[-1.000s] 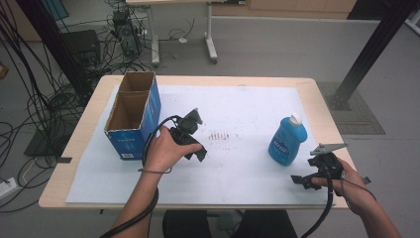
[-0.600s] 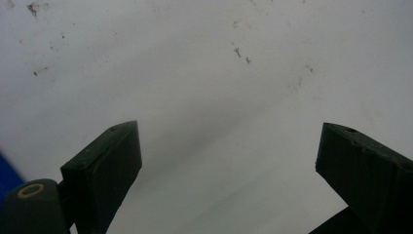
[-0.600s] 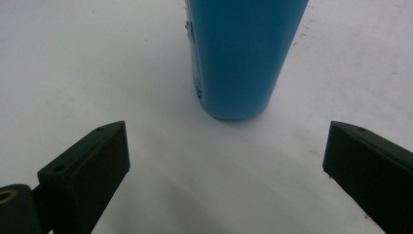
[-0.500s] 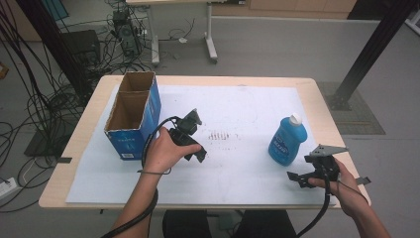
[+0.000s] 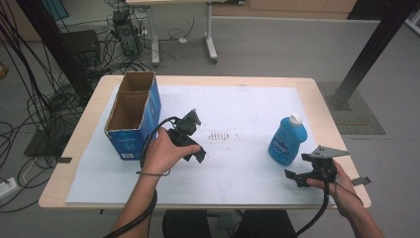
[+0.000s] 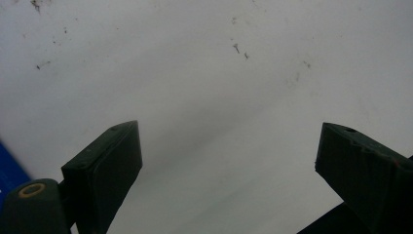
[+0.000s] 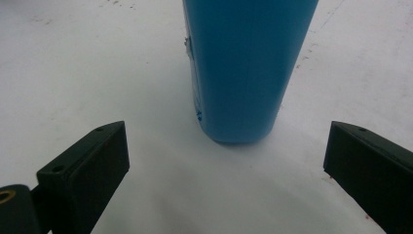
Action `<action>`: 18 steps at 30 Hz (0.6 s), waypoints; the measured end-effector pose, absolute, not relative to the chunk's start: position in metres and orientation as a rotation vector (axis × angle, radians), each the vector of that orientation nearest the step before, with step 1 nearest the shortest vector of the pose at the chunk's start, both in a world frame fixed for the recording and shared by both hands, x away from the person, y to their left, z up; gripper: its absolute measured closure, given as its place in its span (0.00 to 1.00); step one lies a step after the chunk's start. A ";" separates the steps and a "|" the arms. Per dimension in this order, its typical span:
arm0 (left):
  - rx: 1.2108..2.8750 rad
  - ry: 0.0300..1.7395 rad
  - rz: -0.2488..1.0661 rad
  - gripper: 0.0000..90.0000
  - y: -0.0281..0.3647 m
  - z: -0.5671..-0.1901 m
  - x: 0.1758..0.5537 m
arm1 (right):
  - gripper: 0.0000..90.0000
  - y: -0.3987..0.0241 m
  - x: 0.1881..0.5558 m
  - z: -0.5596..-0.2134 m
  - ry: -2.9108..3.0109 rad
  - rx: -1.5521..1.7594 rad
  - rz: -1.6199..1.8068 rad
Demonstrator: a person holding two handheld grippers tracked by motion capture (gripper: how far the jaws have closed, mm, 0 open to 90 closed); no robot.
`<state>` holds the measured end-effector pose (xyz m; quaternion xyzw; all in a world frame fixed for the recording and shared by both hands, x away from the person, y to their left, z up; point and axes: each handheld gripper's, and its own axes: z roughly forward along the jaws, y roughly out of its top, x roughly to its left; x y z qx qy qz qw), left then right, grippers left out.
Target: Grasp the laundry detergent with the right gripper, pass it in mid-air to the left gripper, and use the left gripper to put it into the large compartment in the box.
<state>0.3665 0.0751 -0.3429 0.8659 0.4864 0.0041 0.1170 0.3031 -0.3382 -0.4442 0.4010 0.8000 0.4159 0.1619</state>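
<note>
A blue bottle point(image 5: 287, 142) with a white cap stands upright on the white sheet point(image 5: 237, 109) at the right. My right gripper point(image 5: 295, 176) hovers just in front of it near the table's front edge, jaws open. In the right gripper view the bottle's lower body point(image 7: 248, 68) rises straight ahead of that gripper point(image 7: 226, 161), with nothing between the jaws. My left gripper point(image 5: 196, 151) is held in a hand at mid-table beside the cardboard box point(image 5: 132, 115). In its own view the left gripper point(image 6: 229, 161) stands open over bare white sheet.
The blue-sided cardboard box is open on top, has two compartments, and stands at the table's left. A row of small dark marks point(image 5: 218, 135) lies on the sheet at centre. A sliver of the box's blue wall point(image 6: 9, 168) shows at the left gripper view's lower left.
My right gripper has edged a little left, closer to the bottle. The left hand and its gripper have barely moved.
</note>
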 end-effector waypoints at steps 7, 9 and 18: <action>2.527 1.424 0.012 0.11 0.075 -0.342 0.366 | 0.02 -0.339 0.305 -0.449 2.244 1.128 1.254; 2.530 1.425 0.012 0.11 0.075 -0.342 0.366 | 0.02 -0.339 0.305 -0.450 2.235 1.125 1.267; 2.531 1.422 0.013 0.11 0.074 -0.341 0.366 | 0.02 -0.339 0.308 -0.455 2.190 1.115 1.327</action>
